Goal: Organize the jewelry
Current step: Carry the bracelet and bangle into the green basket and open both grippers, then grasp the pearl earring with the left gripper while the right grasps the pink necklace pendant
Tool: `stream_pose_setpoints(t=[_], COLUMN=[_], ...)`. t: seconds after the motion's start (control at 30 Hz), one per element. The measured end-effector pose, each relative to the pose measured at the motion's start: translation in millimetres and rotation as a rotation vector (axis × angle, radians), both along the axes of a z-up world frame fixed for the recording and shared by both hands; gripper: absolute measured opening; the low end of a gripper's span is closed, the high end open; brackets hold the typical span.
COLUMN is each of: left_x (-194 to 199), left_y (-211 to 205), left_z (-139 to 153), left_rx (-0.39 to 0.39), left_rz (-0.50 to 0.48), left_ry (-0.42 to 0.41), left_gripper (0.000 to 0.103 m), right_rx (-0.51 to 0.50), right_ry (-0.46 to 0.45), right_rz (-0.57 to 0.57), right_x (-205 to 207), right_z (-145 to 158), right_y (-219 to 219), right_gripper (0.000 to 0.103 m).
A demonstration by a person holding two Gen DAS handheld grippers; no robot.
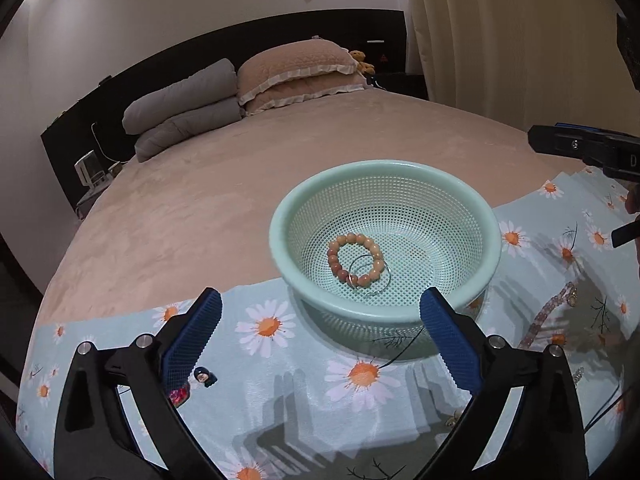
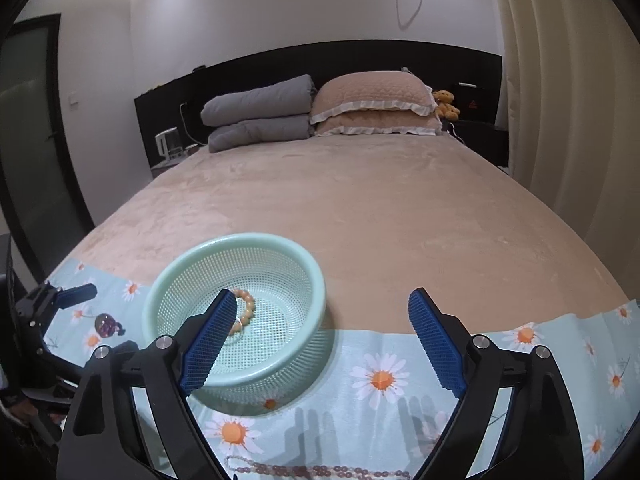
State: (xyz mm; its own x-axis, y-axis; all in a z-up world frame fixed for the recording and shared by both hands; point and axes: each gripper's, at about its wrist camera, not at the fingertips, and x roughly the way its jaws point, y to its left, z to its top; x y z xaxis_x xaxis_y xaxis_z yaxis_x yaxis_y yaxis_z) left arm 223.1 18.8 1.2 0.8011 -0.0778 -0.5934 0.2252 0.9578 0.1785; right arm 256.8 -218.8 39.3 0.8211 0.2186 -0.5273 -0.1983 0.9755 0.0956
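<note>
Left wrist view: the left claw hangs wide and empty over a daisy-print cloth on a bed. A small figurine charm lies beside its left finger. Ahead sits a mint basket containing a bead bracelet and a thin ring. A pink bead strand lies to the right. Right wrist view: a purple charm lies on the cloth left of the basket; the right claw is wide and empty, with a bead necklace below it.
</note>
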Motion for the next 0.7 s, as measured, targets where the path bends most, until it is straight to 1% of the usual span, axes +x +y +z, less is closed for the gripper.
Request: stream_pose_setpoints(t=[0.07, 0.13, 0.2, 0.3, 0.43, 0.53, 0.7], left_x=[-3, -6, -10, -20, -31, -39, -45], left_y=[4, 9, 12, 12, 6, -2, -12], left_z=[-2, -5, -10, -17, -27, -36, -53], left_rx=[-0.011, -0.04, -0.058, -0.056, -0.055, -0.039, -0.045], left_rz=[-0.004, -0.009, -0.019, -0.034, -0.069, -0.102, -0.152], left_ry=[0.017, 0.049, 0.075, 0.088, 0.113, 0.13, 0.169], left_gripper=[0.097, 0.097, 0.097, 0.097, 0.097, 0.097, 0.097], right_rx=[-0.019, -0.045, -0.094, -0.137, -0.127, -0.13, -0.127], right_ry=[-0.005, -0.004, -0.01, -0.017, 0.003, 0.022, 0.097], right_rz=[0.001, 0.002, -0.007, -0.022, -0.008, -0.006, -0.035], right_x=[-3, -6, -9, -17, -27, -37, -51], right_z=[0, -1, -3, -6, -13, -22, -49], right_y=[0, 0, 1, -2, -12, -18, -31], right_gripper=[0.085, 0.085, 0.086, 0.087, 0.087, 0.087, 0.087])
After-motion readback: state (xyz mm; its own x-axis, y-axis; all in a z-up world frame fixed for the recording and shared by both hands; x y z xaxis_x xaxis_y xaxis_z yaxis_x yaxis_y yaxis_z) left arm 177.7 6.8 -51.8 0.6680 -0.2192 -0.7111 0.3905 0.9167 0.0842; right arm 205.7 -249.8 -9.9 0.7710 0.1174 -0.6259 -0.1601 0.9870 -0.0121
